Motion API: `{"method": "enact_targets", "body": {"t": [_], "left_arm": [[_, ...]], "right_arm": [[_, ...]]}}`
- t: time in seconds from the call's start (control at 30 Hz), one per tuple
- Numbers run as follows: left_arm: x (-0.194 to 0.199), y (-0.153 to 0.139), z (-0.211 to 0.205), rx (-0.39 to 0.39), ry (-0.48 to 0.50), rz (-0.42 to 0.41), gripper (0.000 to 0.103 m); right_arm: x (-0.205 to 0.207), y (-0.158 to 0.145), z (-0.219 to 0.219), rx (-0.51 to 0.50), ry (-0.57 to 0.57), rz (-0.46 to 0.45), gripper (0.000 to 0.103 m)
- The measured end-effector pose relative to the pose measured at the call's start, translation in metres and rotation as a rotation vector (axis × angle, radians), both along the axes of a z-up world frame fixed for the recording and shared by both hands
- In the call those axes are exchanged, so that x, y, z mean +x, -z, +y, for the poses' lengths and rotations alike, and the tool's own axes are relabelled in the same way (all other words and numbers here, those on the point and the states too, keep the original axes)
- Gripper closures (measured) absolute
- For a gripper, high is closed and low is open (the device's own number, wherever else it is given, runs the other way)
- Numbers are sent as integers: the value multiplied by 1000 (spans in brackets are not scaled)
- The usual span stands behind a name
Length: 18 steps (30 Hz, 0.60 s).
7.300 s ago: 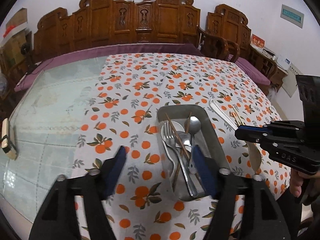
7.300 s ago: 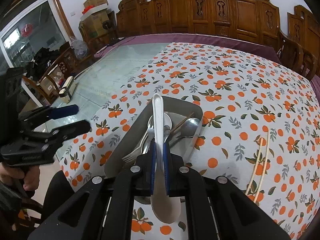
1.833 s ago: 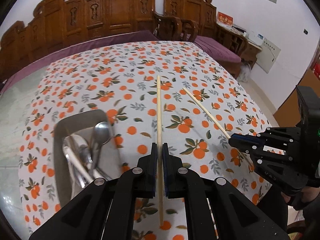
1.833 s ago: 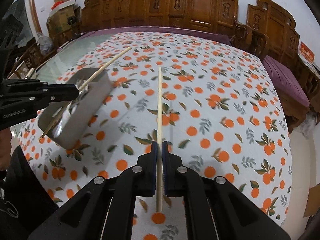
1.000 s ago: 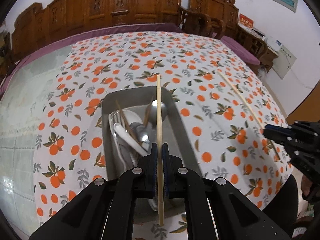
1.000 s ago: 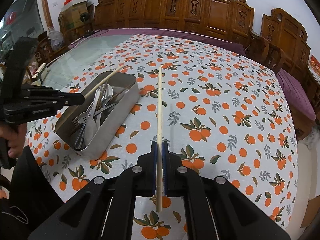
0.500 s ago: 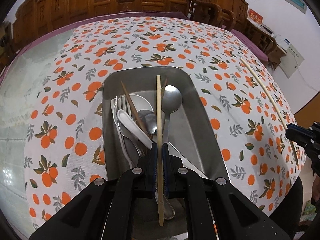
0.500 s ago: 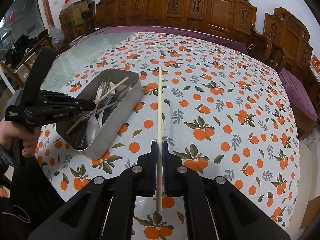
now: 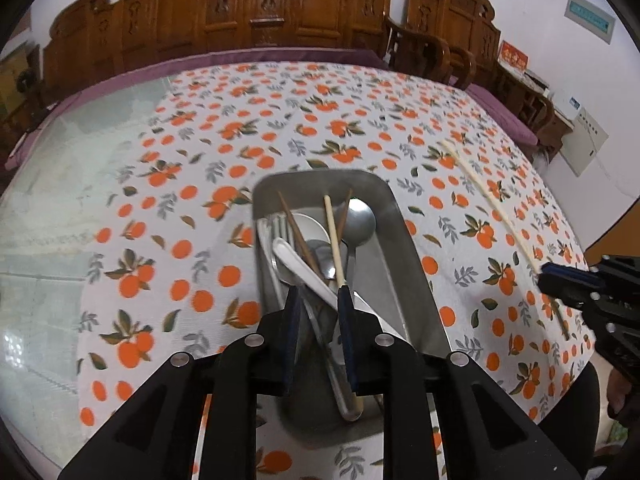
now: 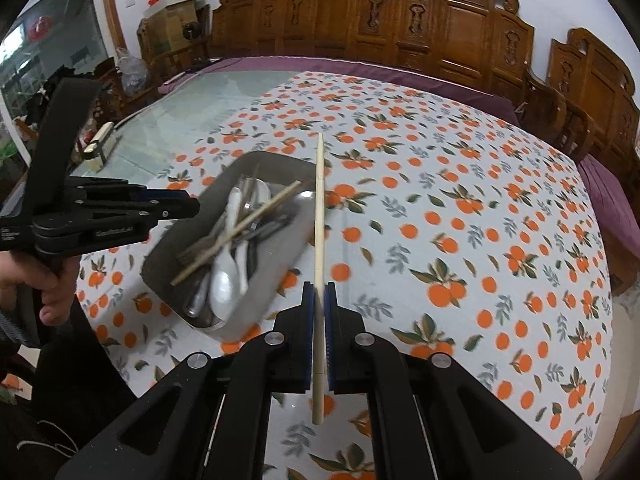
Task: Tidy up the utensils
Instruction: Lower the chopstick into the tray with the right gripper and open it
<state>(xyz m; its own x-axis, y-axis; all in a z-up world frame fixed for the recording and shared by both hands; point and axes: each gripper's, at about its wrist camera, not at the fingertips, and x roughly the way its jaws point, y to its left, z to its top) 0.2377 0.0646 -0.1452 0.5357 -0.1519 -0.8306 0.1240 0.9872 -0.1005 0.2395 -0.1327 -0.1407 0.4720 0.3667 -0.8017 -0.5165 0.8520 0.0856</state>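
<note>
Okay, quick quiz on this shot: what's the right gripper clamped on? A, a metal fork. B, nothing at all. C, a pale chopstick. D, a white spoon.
C: the right gripper is shut on a pale chopstick, which runs straight out between its pads beside the metal tray; the forks and spoons lie in the tray.

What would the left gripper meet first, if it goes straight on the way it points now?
Probably the cutlery in the tray: the left gripper, jaws just opened, points down into it, over the white spoon and the pale chopstick lying there. Depth is unclear.
</note>
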Motion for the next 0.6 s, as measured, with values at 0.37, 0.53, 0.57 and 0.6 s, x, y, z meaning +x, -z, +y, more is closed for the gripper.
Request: {"method": "enact_targets", "body": {"t": [0.37, 0.53, 0.57, 0.6], "left_arm": [[-15, -22, 35, 15, -64, -55, 62], [-20, -29, 48, 27, -94, -75, 47], [-21, -29, 50, 29, -96, -76, 47], [-22, -30, 53, 32, -102, -76, 44]], "right_arm": [[9, 5, 55, 32, -68, 44, 97], [19, 14, 72, 57, -64, 78, 97], [20, 17, 75, 63, -61, 87, 97], [23, 19, 77, 72, -54, 99, 97]]}}
